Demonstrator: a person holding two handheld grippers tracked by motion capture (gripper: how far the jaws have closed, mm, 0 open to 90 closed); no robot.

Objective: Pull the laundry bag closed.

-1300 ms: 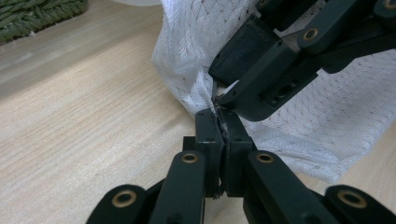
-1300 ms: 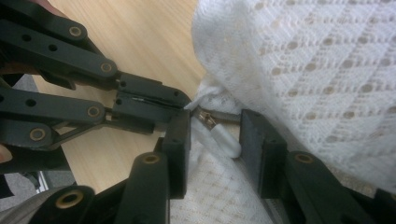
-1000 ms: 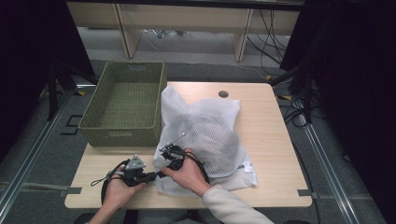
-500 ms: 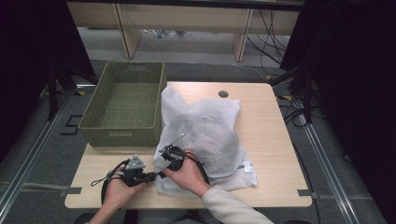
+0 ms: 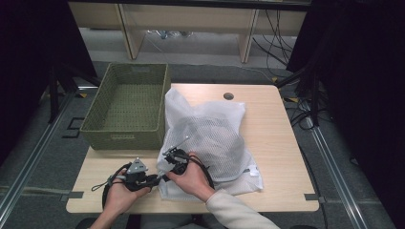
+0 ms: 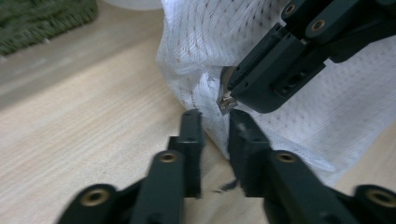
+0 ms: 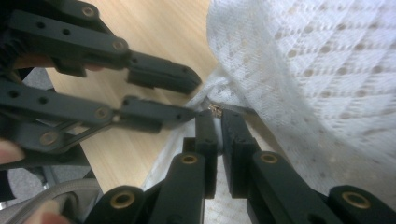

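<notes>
A white mesh laundry bag point(image 5: 215, 133) with a bulky load inside lies on the wooden table point(image 5: 267, 109). Both grippers meet at its near-left corner. My right gripper point(image 7: 215, 114) has just been closing and is shut on the small metal zipper pull point(image 7: 215, 110) at the bag's edge point(image 7: 317, 60). My left gripper point(image 6: 215, 121) has just been opening; a fold of mesh point(image 6: 212, 105) runs between its parted jaws, which do not press on it. From above, the left gripper point(image 5: 156, 177) sits just left of the right gripper point(image 5: 165, 168).
A green woven basket point(image 5: 126, 138) stands at the table's back left, touching the bag's left side. A round cable hole point(image 5: 228, 96) lies at the back of the table. Bare wood point(image 5: 282, 157) stretches to the right of the bag.
</notes>
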